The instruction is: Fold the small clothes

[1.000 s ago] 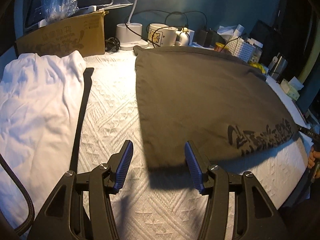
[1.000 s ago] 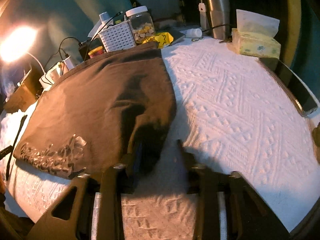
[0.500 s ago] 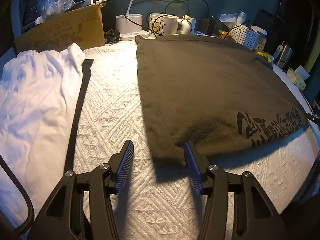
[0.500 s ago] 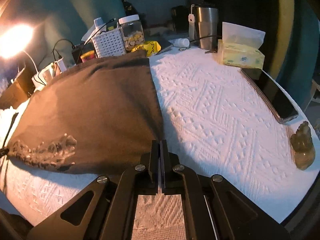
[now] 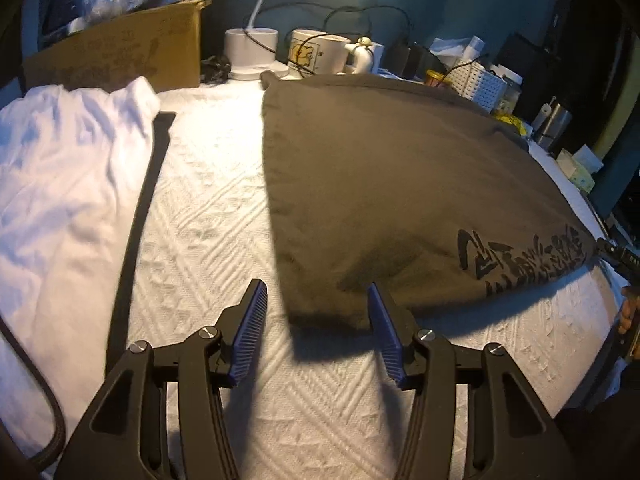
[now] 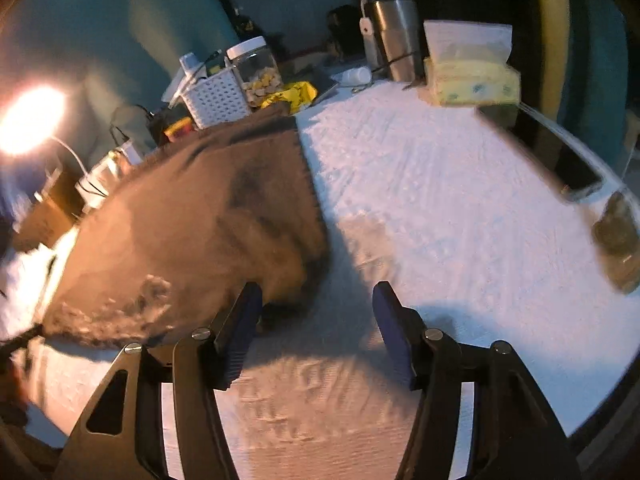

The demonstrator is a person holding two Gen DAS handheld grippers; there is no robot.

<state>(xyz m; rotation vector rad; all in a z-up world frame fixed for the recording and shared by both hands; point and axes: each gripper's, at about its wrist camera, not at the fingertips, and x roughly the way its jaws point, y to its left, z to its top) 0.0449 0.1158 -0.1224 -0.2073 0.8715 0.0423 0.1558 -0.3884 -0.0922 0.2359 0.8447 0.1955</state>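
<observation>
A dark brown garment (image 5: 392,200) with black lettering lies folded flat on the white textured cloth (image 5: 208,216). Its near left corner sits between the fingers of my open left gripper (image 5: 316,304). In the right wrist view the same garment (image 6: 208,216) lies to the left, and my right gripper (image 6: 316,300) is open with the garment's near right corner just past its left finger. A white garment (image 5: 64,184) lies crumpled at the far left.
A cardboard box (image 5: 120,56), lamp base (image 5: 252,52), mug (image 5: 316,52) and white basket (image 5: 480,84) line the back. A tissue box (image 6: 468,76), steel tumbler (image 6: 392,36), phone (image 6: 568,160) and small figurine (image 6: 620,240) stand at the right. A black strap (image 5: 140,216) lies beside the white garment.
My right gripper shut on the garment's right corner half a second ago and has now opened and let it go. The left gripper stayed open and crept closer to the left corner.
</observation>
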